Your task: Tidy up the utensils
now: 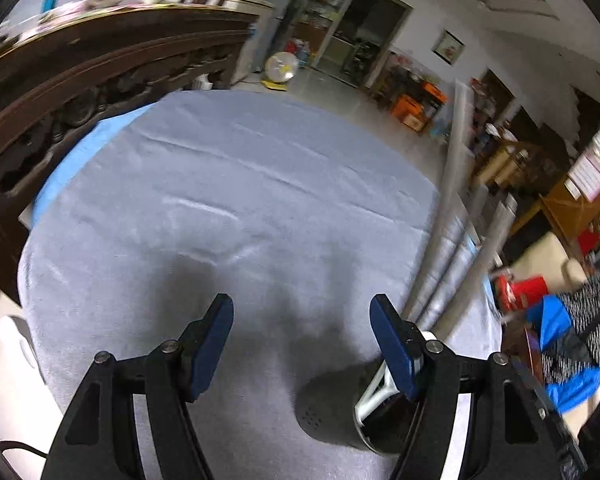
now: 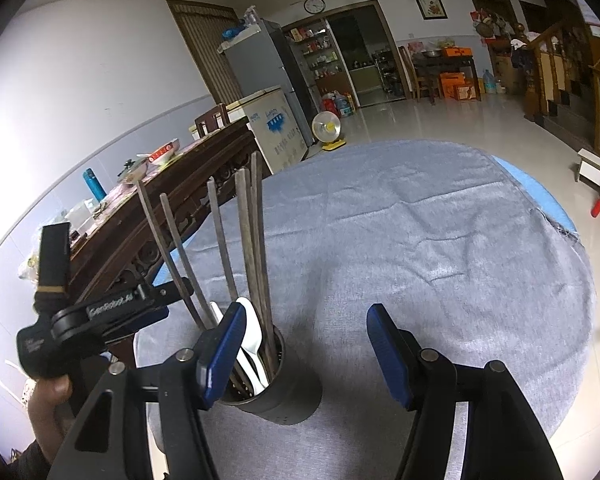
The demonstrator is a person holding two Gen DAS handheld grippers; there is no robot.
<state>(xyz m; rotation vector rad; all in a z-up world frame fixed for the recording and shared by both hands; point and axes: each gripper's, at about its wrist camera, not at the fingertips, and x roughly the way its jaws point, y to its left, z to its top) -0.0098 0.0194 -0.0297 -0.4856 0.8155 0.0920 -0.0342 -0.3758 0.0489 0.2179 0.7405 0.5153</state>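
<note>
Grey cloth (image 2: 420, 240) covers the round table, and nothing loose lies on it; every utensil in sight already stands in the dark holder cup (image 2: 276, 396) at the near left of the right wrist view.

At the far left of that view a hand (image 2: 46, 404) carries the left gripper (image 1: 302, 344), seen side-on, with its tip at the chopsticks (image 2: 252, 248). Whether it touches them cannot be told. In its own blurred view its jaws stand wide apart with nothing between the blue pads (image 1: 216, 344), and the cup sits low and right, half hidden behind the right finger.

Next comes the cup, with chopsticks fanned upward and white spoons (image 2: 250, 344) tucked among them. Right of it, the right gripper (image 2: 306, 354) hangs with jaws well apart and empty, its left pad crossing in front of the cup's rim.

My judgement is that the sorting is nearly or wholly done. Any tidying of the leaning sticks wants a slow approach, pinching one stick near mid-length rather than knocking the fan or tipping the cup.

Only the right view shows the cup's contents and the other tool; the left view adds the table's right edge and clutter beyond it.
</note>
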